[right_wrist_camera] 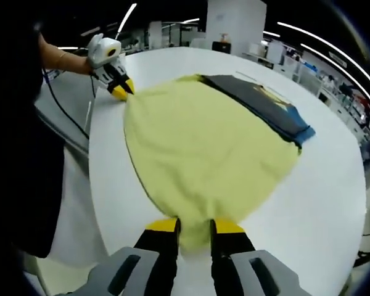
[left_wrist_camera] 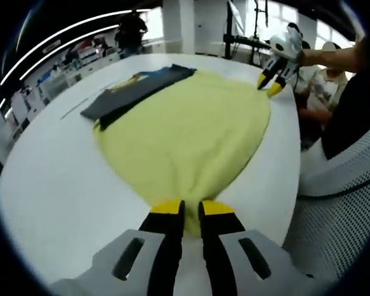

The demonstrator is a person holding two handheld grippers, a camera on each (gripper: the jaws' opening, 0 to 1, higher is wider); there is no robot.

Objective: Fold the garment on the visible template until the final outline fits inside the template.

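Note:
A pale yellow garment [left_wrist_camera: 185, 129] lies stretched across the white table [left_wrist_camera: 55, 191]. It partly covers a dark template [left_wrist_camera: 135, 89] with blue and yellow marks at its far side. My left gripper [left_wrist_camera: 192, 208] is shut on one corner of the garment. In the right gripper view the same cloth [right_wrist_camera: 203, 154] spreads toward the dark template [right_wrist_camera: 265, 105], and my right gripper [right_wrist_camera: 195, 227] is shut on the opposite corner. Each gripper shows in the other's view: the right one [left_wrist_camera: 271, 85] at the far corner, the left one [right_wrist_camera: 120, 89] likewise, held by a hand.
The table edge curves close on the right of the left gripper view, with a white mesh chair [left_wrist_camera: 339, 209] beside it. A dark cable [right_wrist_camera: 65, 111] hangs off the table's edge. Desks, equipment and people [left_wrist_camera: 131, 31] stand in the background.

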